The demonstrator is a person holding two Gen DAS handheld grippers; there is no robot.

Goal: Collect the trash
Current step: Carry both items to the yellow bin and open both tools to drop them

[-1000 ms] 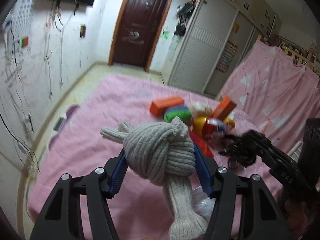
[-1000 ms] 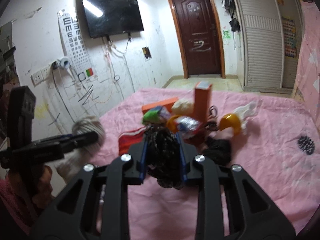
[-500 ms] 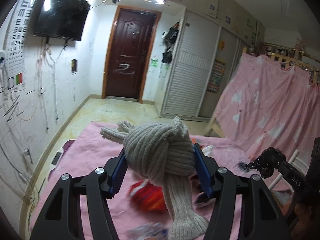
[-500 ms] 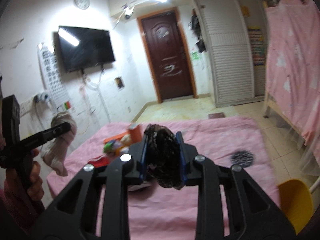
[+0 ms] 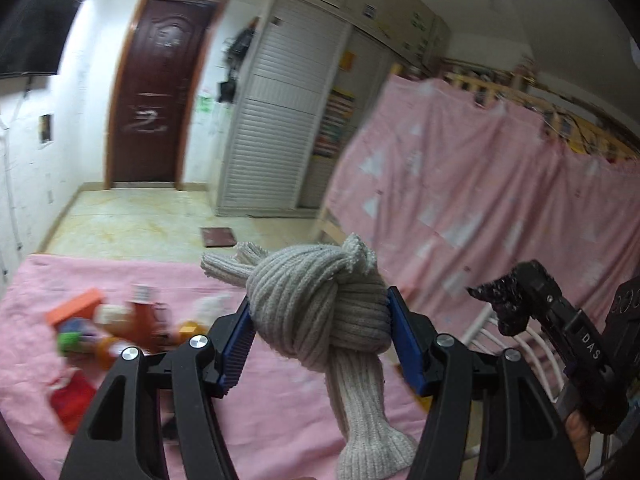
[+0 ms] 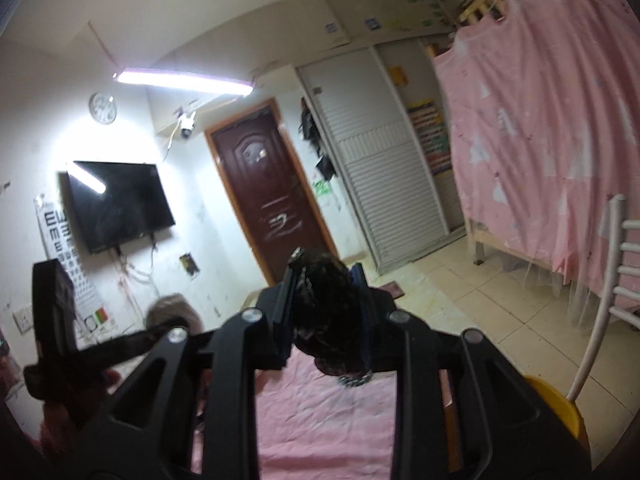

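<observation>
My left gripper is shut on a knotted grey ribbed knit cloth, whose tail hangs down between the fingers. My right gripper is shut on a crumpled dark wad. Both are held in the air above the pink-covered surface. In the left wrist view the right gripper shows at the right edge with the dark wad at its tip. In the right wrist view the grey knit cloth peeks out at the left. A blurred heap of colourful trash lies on the pink cover at left.
A yellow bin stands on the tiled floor at lower right, beside a white railing. A pink sheet hangs over a wooden bed frame on the right. A brown door, a white wardrobe and a wall TV lie ahead.
Both grippers have lifted and swung to the right, away from the trash heap toward the hanging pink sheet. Each keeps its hold; the yellow bin has come into the right wrist view.
</observation>
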